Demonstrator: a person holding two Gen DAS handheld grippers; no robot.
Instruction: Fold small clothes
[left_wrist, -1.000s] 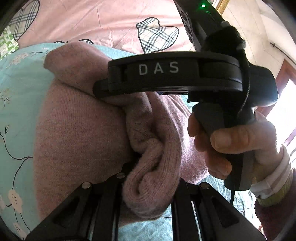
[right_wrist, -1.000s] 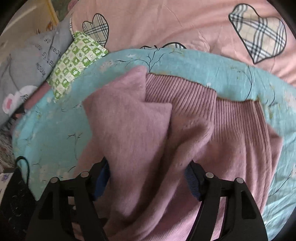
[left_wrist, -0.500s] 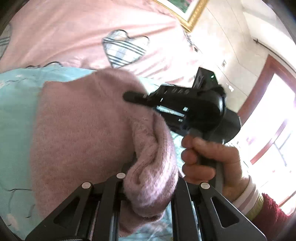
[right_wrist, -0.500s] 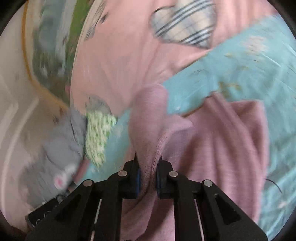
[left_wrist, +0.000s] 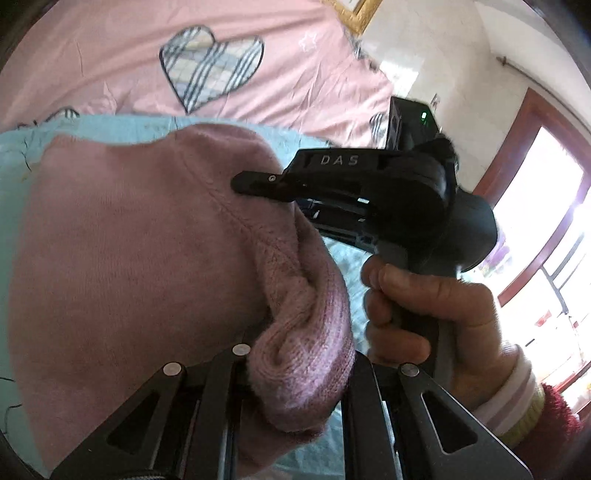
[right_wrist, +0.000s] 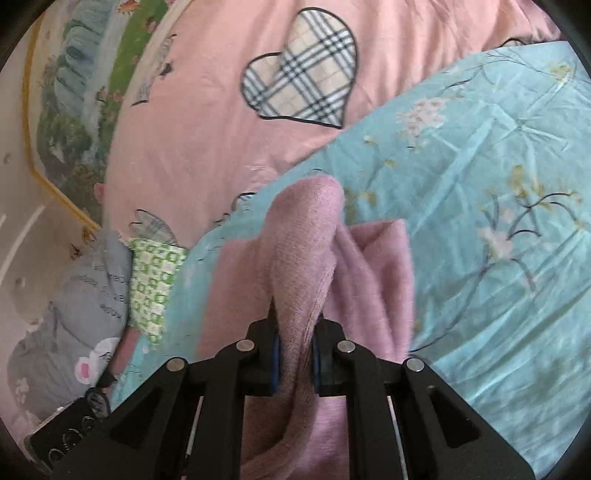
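**Both grippers clamped on the pink sweater above the bed**

The left gripper is closed on a thick bunched roll of the fuzzy mauve-pink knitted sweater, which fills the gap between its fingers and spreads away ahead and to its left. Just to its right, the right gripper pinches a narrow upright fold of the same sweater between its blue-padded fingers, held by the person's right hand.

Beyond the right gripper's fold, the rest of the garment lies on the turquoise floral sheet, whose bare stretch opens to the right; its edge meets the pink quilt with plaid hearts ahead. To the left sit a green-checked cloth and a grey printed cushion.

Half a second ago the right view was tilted and blurred; it is now level and sharper, with the pinch unchanged.
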